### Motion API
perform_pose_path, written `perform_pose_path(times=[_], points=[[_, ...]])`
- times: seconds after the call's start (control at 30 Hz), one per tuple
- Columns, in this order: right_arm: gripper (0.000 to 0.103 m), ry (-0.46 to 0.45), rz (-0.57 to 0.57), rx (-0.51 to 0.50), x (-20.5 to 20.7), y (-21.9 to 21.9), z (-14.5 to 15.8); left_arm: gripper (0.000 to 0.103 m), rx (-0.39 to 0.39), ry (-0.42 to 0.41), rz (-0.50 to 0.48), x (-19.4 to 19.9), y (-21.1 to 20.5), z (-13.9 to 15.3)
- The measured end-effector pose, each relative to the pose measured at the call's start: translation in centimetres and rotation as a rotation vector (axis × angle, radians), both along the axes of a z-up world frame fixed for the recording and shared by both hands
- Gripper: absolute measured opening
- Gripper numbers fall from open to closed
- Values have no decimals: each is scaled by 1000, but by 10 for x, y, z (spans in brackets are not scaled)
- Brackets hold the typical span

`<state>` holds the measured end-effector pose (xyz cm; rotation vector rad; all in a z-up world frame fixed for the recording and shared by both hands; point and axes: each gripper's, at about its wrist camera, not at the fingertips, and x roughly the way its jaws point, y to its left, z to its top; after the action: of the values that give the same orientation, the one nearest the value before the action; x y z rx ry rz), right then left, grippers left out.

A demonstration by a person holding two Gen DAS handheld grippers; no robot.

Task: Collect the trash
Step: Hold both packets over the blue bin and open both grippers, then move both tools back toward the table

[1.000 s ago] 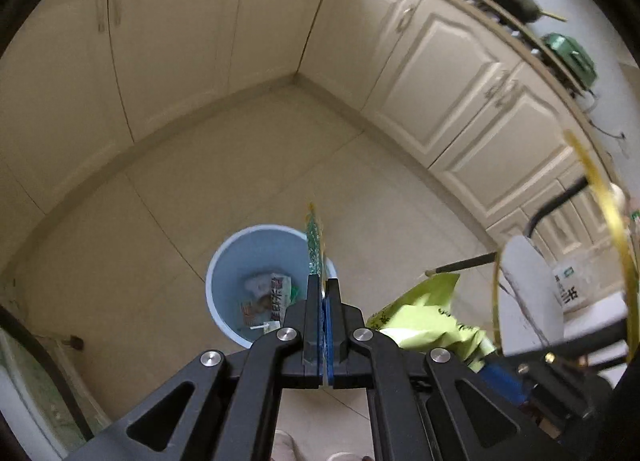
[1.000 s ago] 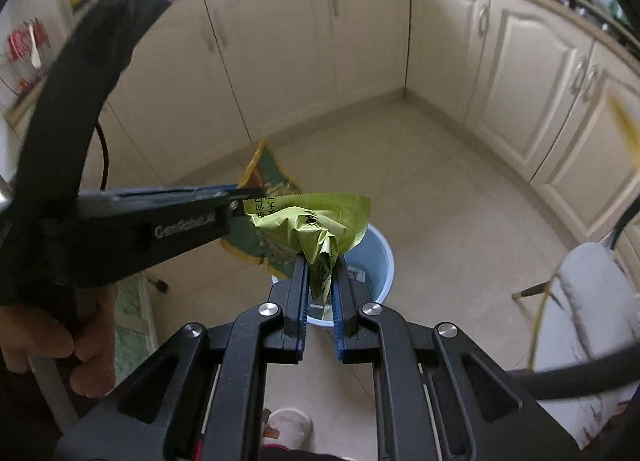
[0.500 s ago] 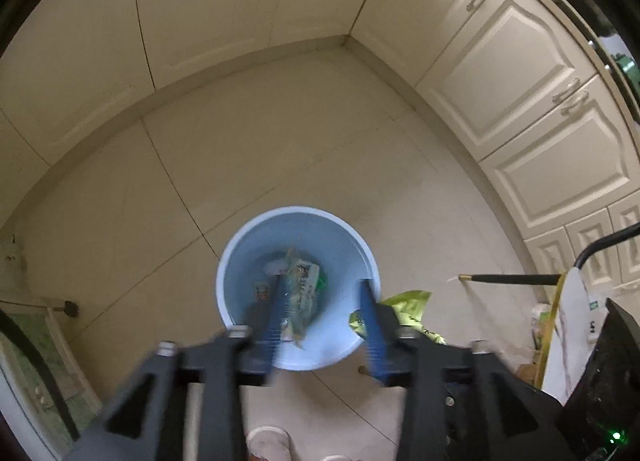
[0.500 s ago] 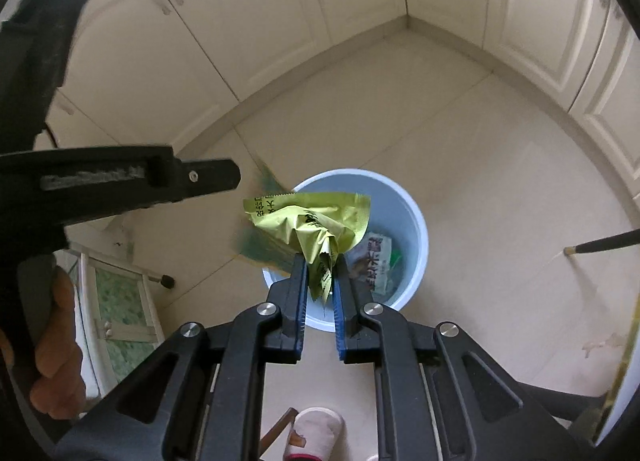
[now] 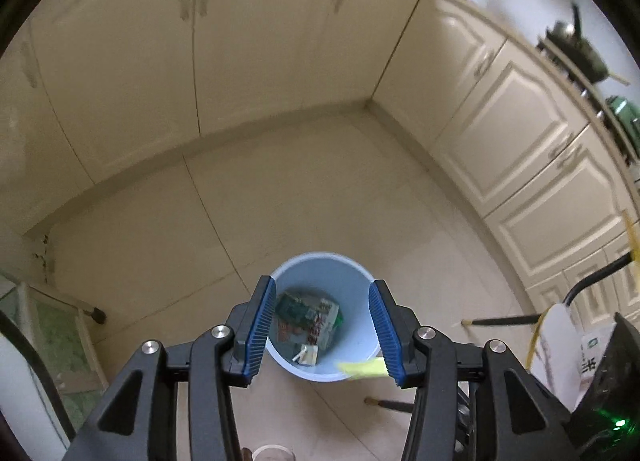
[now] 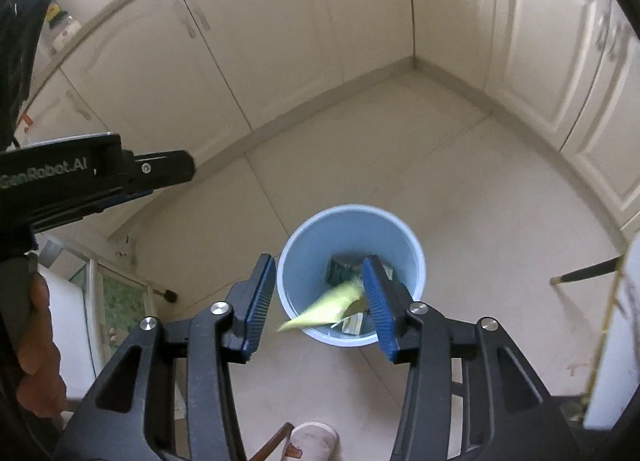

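right fingers (image 6: 320, 301) opening, crumpled yellow-green wrapper (image 6: 324, 311) loose between them, may snag near-rim at 6 o'clock of round pale-blue plastic bin (image 6: 348, 221); left fingers (image 5: 322, 329) spread, empty.

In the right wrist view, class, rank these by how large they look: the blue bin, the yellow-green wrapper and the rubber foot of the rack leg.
1. blue bin
2. yellow-green wrapper, blurred in mid-fall nearer the camera than the bin, so it may look oversized
3. rubber foot, smallest

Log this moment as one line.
left tool open | right tool opening | crumpled yellow-green wrapper falling into round light-blue plastic bin
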<state>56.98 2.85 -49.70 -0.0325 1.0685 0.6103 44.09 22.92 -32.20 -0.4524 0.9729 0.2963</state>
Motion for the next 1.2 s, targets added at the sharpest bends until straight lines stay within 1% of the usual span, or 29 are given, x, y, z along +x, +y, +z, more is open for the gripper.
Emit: perform_pose_path(times=[0.03, 0.1, 0.13, 0.17, 0.2, 0.23, 0.27, 0.33, 0.4, 0.47, 0.5, 0.57, 0.63, 0.67, 0.7, 0.73, 0.77, 0.8, 0.83, 0.87, 0.9, 0.93, 0.97, 1.0, 1.07, 1.1, 1.13, 1.2], points=[[55, -24, 3, 17, -5, -1, 13, 45, 11, -20, 11, -6, -3, 11], [66, -100, -2, 33, -18, -6, 41, 45, 17, -77, 27, -23, -7, 34], [75, -134, 8, 44, -21, -6, 50, 46, 21, -100, 37, -31, -10, 44], [75, -174, 16, 49, -24, -4, 59, 46, 20, -115, 41, -36, -12, 51], [75, -228, 20, 34, -26, 0, 67, 46, 17, -124, 43, -41, -16, 56], [74, -253, 38, 2, -26, 6, 71, 46, 19, -126, 48, -48, -19, 61], [65, -244, 58, -25, -24, 12, 75, 46, 21, -128, 45, -54, -25, 64], [56, -225, 58, -12, -32, 11, 90, 46, 39, -152, 32, -66, -37, 78], [57, -246, 27, 10, -52, 0, 115, 46, 42, -175, 26, -75, -43, 93], [61, -276, -5, -3, -70, -13, 136, 48, 25, -224, -2, -95, -61, 118], [62, -298, -28, -11, -82, -24, 147, 49, 25, -241, -15, -109, -60, 127], [78, -336, -87, -6, -101, -49, 172, 51, 21, -293, -67, -125, -80, 146], [81, -360, -143, 2, -119, -72, 197, 53, 14, -323, -128, -136, -100, 159], [82, -366, -168, 21, -129, -91, 210, 53, 7, -338, -158, -139, -110, 163], [82, -369, -191, 22, -138, -100, 220, 53, 3, -355, -200, -143, -127, 171], [85, -373, -218, 24, -144, -116, 230, 53, 4, -366, -236, -144, -138, 176], [88, -381, -253, 42, -154, -135, 242, 53, 4, -379, -268, -147, -149, 182], [88, -385, -279, 63, -162, -148, 252, 53, 4, -394, -294, -147, -154, 185], [90, -391, -316, 100, -170, -167, 263, 54, 11, -416, -328, -152, -165, 194], [96, -389, -346, 132, -178, -185, 274, 55, 16, -432, -349, -159, -172, 201], [97, -389, -369, 148, -182, -198, 283, 60, 18, -443, -369, -162, -181, 205], [97, -396, -387, 163, -188, -212, 291, 62, 20, -459, -400, -166, -188, 213], [97, -409, -400, 174, -198, -227, 299, 63, 20, -471, -422, -169, -197, 217], [98, -424, -420, 172, -204, -246, 310, 64, 16, -478, -441, -167, -202, 220], [99, -459, -463, 137, -212, -273, 327, 64, -20, -488, -515, -169, -219, 223], [100, -479, -487, 112, -218, -292, 334, 64, -41, -486, -554, -170, -229, 225], [101, -493, -505, 82, -221, -309, 341, 64, -49, -477, -579, -159, -231, 224], [103, -513, -548, 4, -222, -339, 348, 64, -50, -471, -621, -148, -246, 227]])
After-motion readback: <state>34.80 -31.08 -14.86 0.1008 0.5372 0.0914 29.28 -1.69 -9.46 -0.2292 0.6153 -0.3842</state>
